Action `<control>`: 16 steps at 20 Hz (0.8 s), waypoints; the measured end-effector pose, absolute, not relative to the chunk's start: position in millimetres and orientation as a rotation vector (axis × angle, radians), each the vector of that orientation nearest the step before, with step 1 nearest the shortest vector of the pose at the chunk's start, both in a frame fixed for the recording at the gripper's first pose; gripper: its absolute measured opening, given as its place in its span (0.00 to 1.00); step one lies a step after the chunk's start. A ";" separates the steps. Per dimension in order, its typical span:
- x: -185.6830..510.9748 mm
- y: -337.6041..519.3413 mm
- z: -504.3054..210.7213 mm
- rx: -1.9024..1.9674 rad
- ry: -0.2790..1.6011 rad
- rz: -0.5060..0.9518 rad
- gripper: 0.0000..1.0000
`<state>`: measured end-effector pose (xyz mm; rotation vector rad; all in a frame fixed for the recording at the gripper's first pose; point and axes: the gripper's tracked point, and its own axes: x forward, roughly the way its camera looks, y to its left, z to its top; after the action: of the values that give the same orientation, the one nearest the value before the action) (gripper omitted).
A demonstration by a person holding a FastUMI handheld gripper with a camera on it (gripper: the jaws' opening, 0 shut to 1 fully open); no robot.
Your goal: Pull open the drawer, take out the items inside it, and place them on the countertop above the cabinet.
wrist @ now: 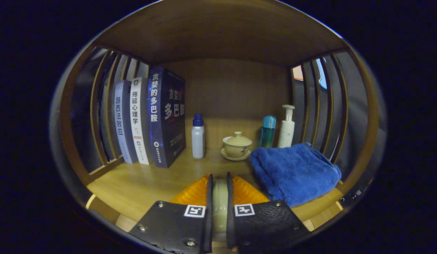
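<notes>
We have the gripper (pixel 218 197) clamped on a pale, smooth rounded item (pixel 219 197) over the wooden counter (pixel 133 183). Landmark: lidded ceramic cup (pixel 237 144). Fluffy blue towel (pixel 294 171) right of it, plastic bottle (pixel 198 137) and books (pixel 151 116) left.

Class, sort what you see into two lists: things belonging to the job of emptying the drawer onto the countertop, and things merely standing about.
Job: gripper, fingers closed on a pale item, unidentifiable; wooden countertop.
Standing about, it seems: three books; white bottle; lidded cup on its saucer; teal bottle; pump bottle; blue towel.
</notes>
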<state>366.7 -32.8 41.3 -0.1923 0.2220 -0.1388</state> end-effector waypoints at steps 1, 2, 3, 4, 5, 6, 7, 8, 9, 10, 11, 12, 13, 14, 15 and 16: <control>369.8 -33.1 42.0 -0.205 0.218 -0.146 0.16; 375.0 -34.0 42.2 -0.215 0.215 -0.152 0.16; 379.0 -33.8 41.5 -0.220 0.214 -0.154 0.16; 384.0 -34.1 41.3 -0.222 0.213 -0.155 0.16; 388.1 -36.2 41.2 -0.221 0.210 -0.163 0.16; 390.7 -39.8 42.1 -0.224 0.204 -0.185 0.16; 392.8 -40.9 42.5 -0.229 0.198 -0.197 0.16; 393.9 -41.4 44.1 -0.231 0.196 -0.208 0.16; 393.9 -39.5 41.9 -0.229 0.200 -0.210 0.16; 394.6 -37.3 42.1 -0.224 0.203 -0.206 0.20; 395.2 -33.3 36.2 -0.201 0.222 -0.186 0.22; 391.7 -29.3 31.7 -0.182 0.253 -0.172 0.41; 382.1 -29.6 33.4 -0.178 0.282 -0.176 0.60; 375.0 -34.9 36.6 -0.182 0.277 -0.193 0.80; 374.8 -38.1 41.3 -0.184 0.262 -0.205 0.99; 370.3 -33.0 49.4 -0.181 0.247 -0.197 0.98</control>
<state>370.3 -33.0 49.4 -0.1812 0.2467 -0.1974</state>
